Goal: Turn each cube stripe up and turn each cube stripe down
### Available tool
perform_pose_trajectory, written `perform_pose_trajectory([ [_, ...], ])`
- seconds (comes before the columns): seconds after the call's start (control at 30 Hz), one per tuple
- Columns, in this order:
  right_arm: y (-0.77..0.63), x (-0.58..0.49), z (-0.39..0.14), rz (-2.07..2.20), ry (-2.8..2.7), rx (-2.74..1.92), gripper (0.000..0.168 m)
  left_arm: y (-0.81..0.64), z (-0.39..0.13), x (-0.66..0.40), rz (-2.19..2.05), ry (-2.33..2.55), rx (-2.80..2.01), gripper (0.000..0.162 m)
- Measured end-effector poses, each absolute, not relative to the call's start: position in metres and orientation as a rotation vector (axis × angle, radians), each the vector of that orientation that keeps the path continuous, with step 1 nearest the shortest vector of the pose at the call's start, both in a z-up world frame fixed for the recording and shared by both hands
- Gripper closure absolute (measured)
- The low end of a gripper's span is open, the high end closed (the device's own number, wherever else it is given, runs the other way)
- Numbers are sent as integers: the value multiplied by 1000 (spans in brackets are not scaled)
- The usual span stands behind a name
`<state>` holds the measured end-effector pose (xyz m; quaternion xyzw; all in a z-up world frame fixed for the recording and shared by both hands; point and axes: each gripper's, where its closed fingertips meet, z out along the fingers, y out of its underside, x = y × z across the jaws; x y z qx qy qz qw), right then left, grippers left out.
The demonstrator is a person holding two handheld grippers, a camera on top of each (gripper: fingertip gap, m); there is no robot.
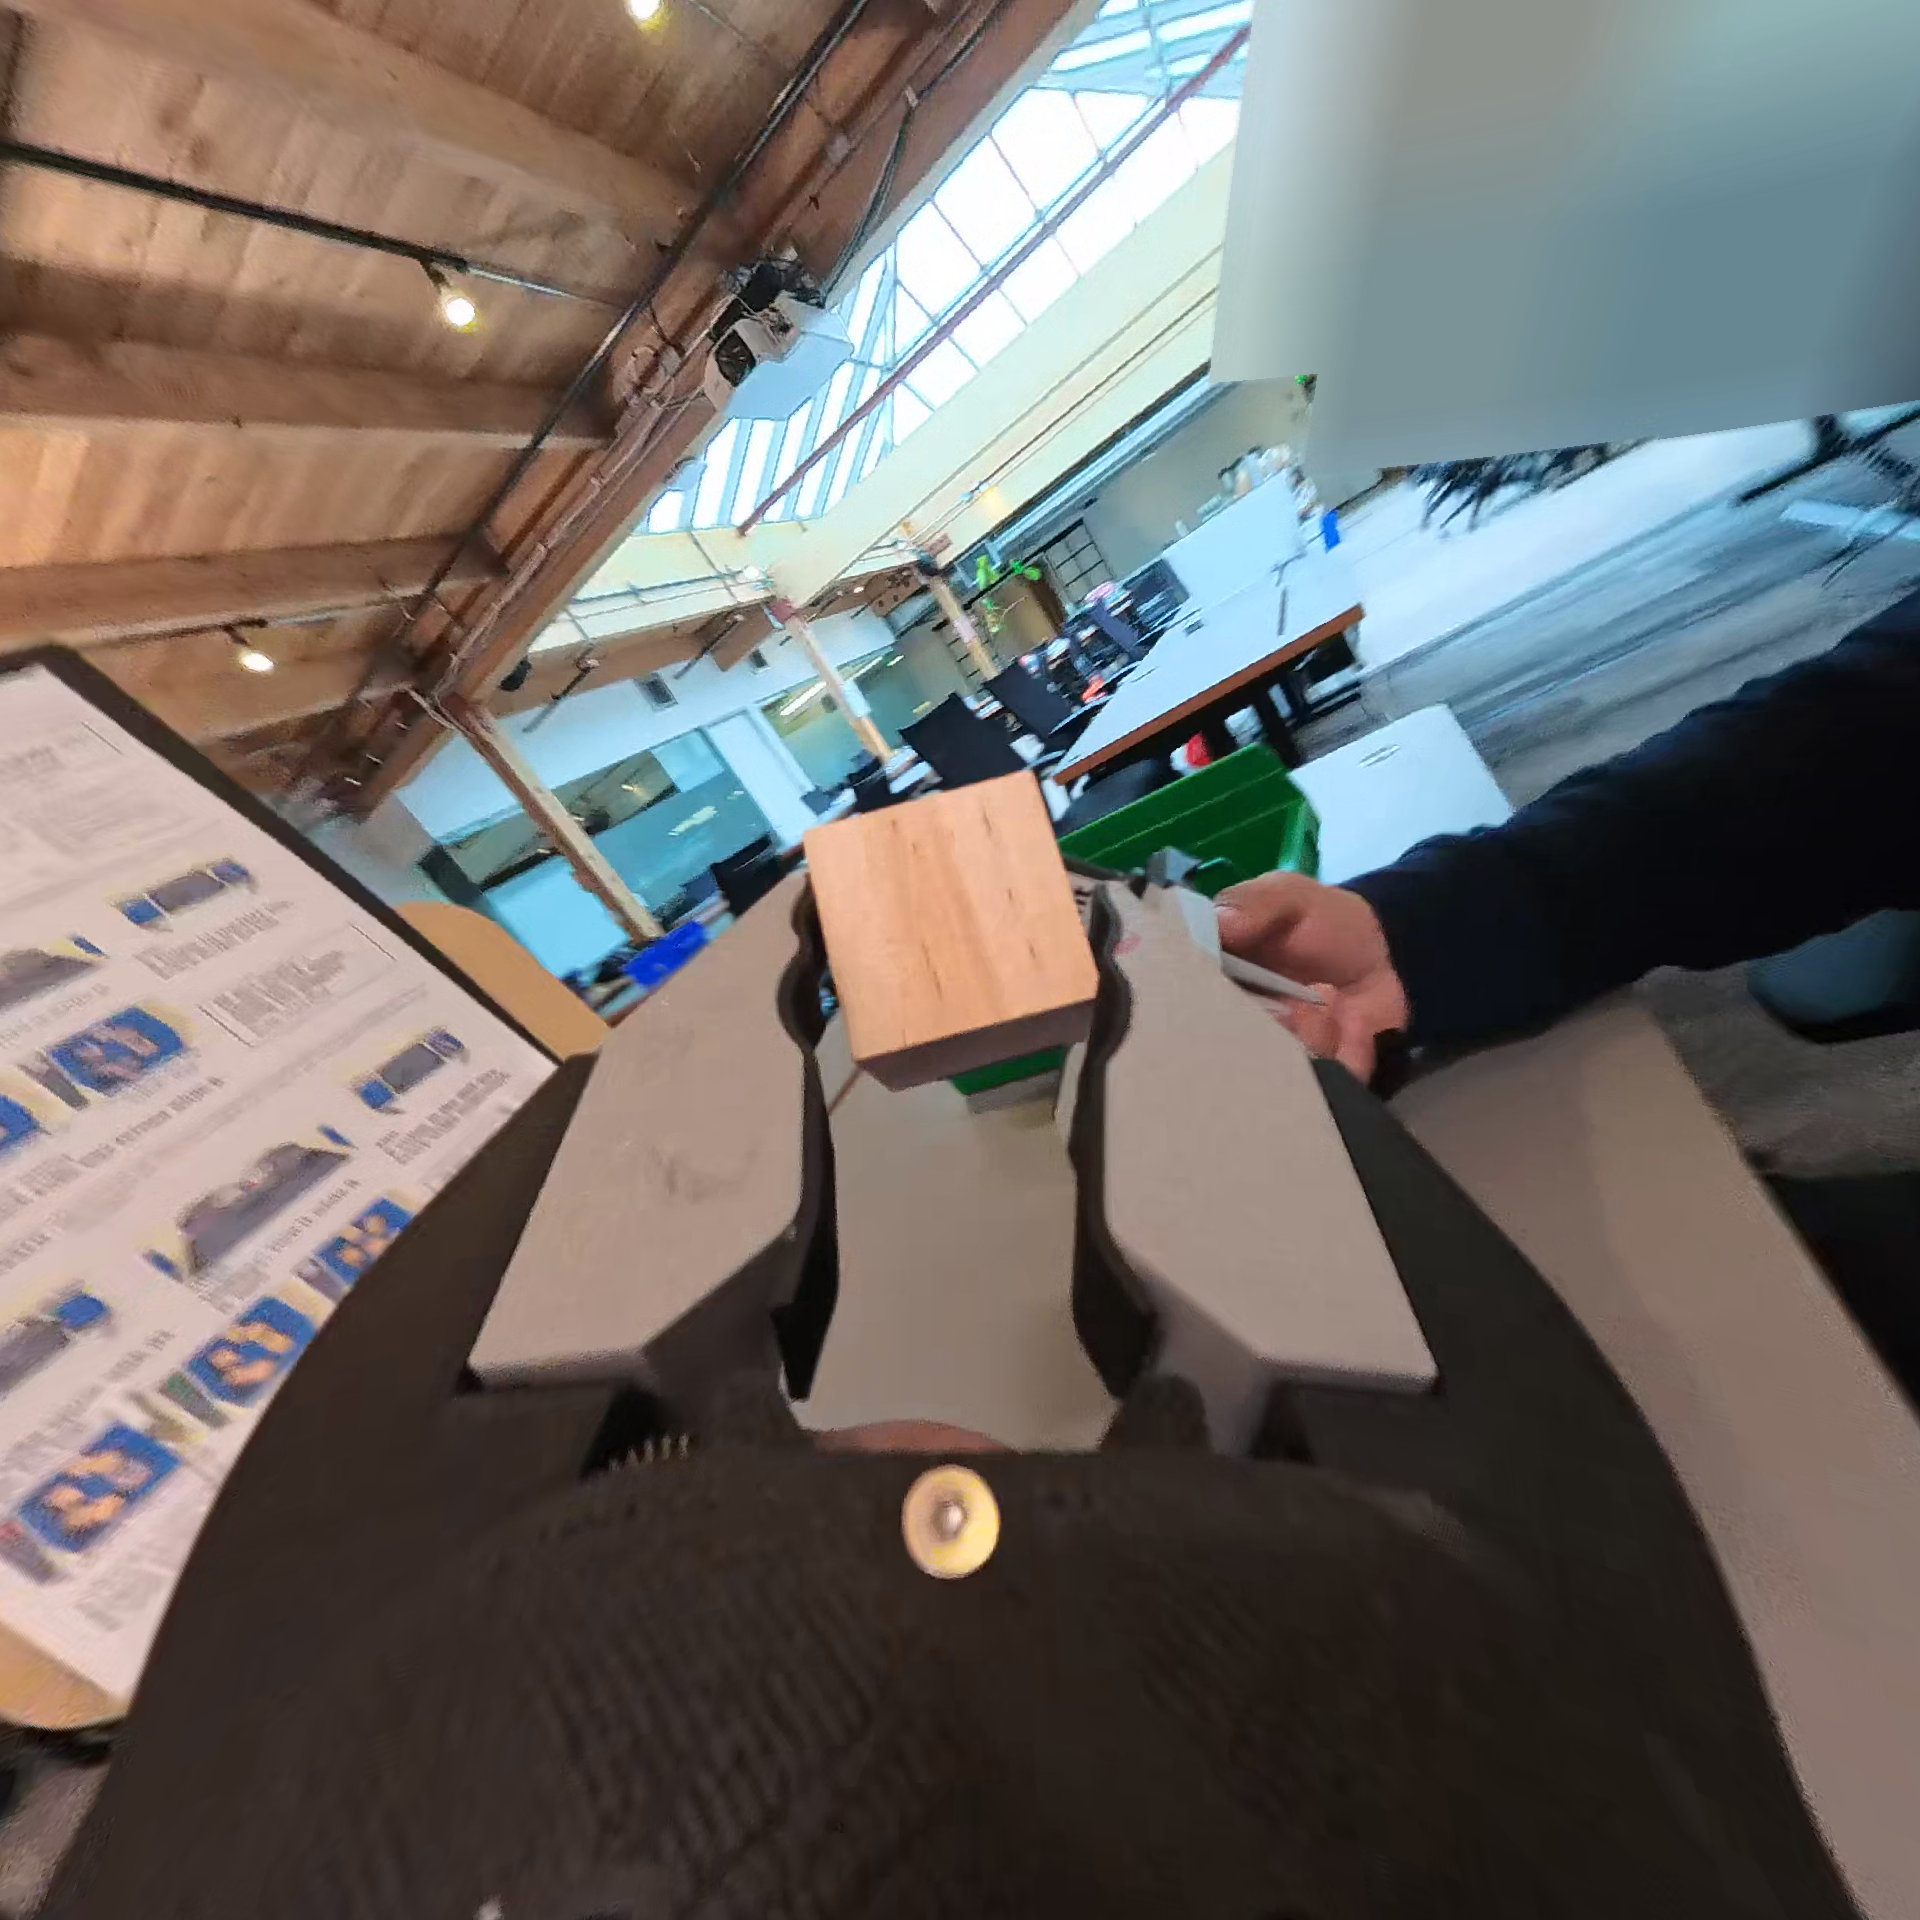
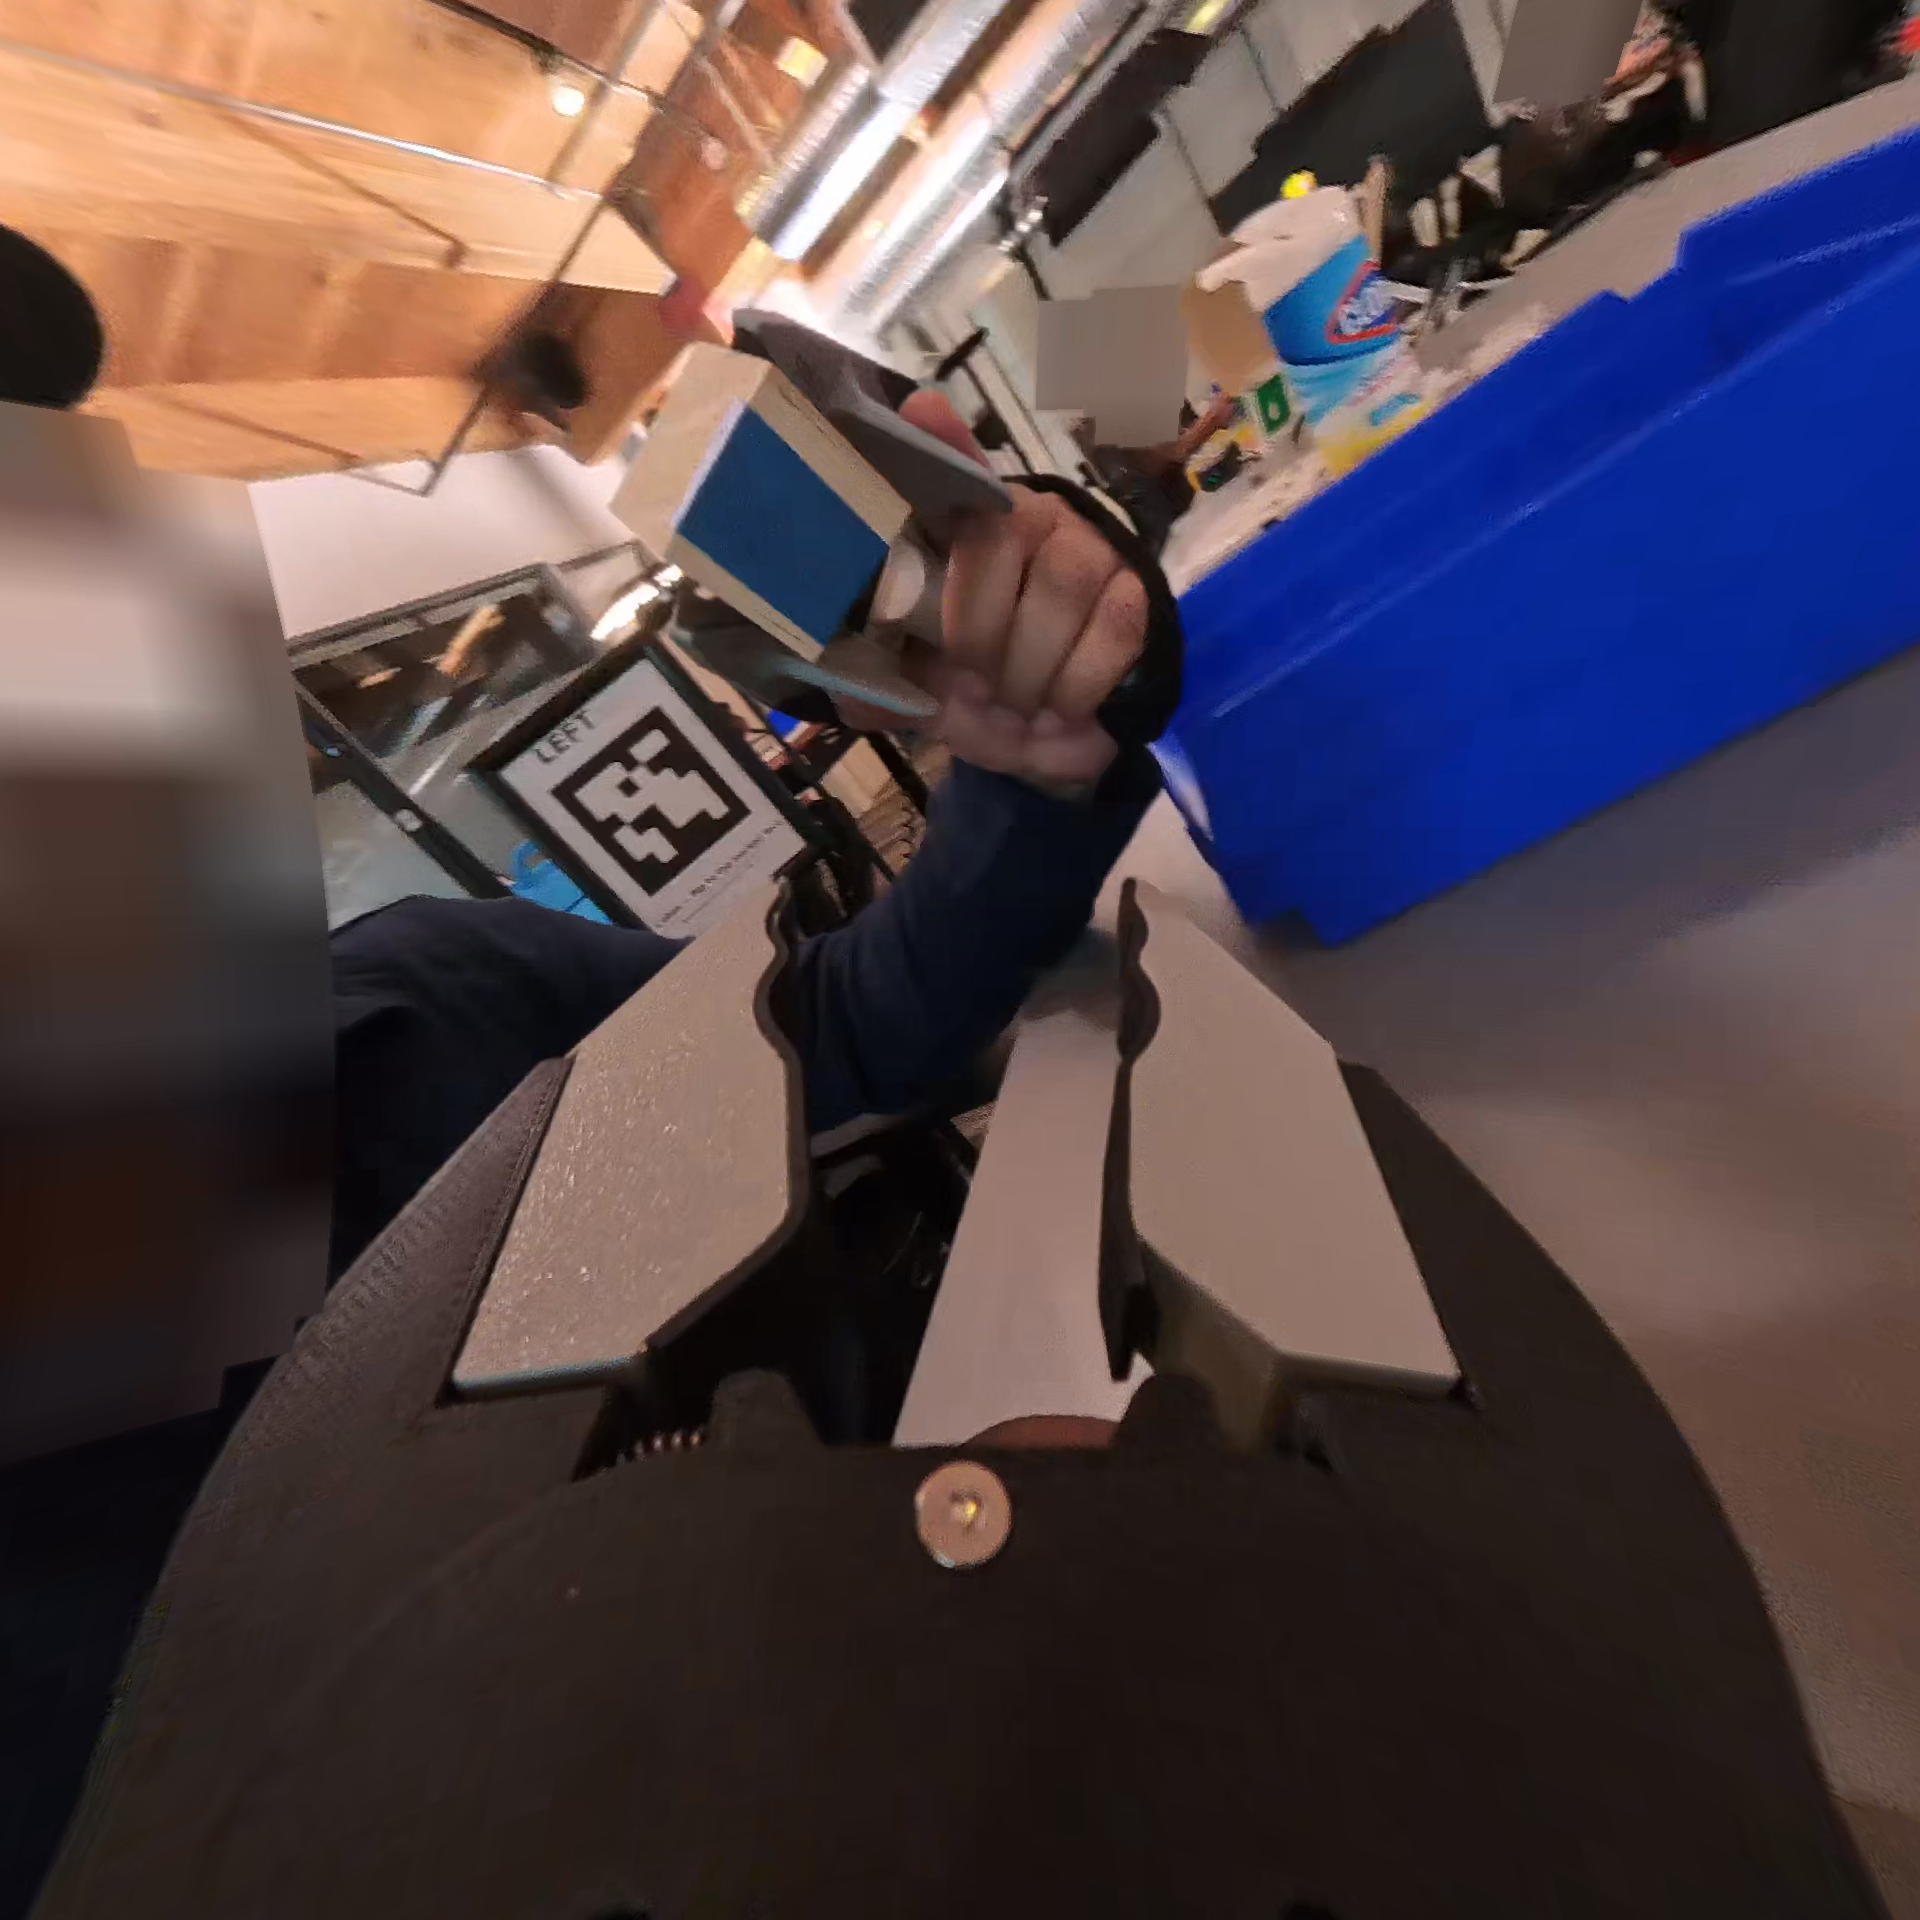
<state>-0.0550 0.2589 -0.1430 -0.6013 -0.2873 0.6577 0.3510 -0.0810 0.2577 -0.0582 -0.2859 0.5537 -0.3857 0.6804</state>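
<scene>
My left gripper (image 1: 954,940) is shut on a wooden cube (image 1: 940,894) and holds it tilted in the air above the grey table (image 1: 1538,1195). In the left wrist view only plain wood faces show. In the right wrist view the same cube (image 2: 774,509) shows a blue stripe on the face turned toward my right gripper, clamped between the left gripper's fingers (image 2: 935,457). My right gripper (image 2: 956,935) is open and empty, low over the table, below and apart from the cube. A hand (image 1: 1309,956) holds it just behind the cube.
A blue bin (image 2: 1558,582) stands on the table to the right. A green bin (image 1: 1205,821) sits beyond the cube. A board with a printed sheet (image 1: 187,1039) stands at the left, and a black-and-white marker sign (image 2: 649,800) lower down.
</scene>
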Motion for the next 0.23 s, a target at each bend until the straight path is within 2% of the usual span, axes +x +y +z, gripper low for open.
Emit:
perform_pose_trajectory([
  [0.23,235,-56,-119,1936,-792,-1394,107,235,-68,-60,-809,1357,-539,113],
])
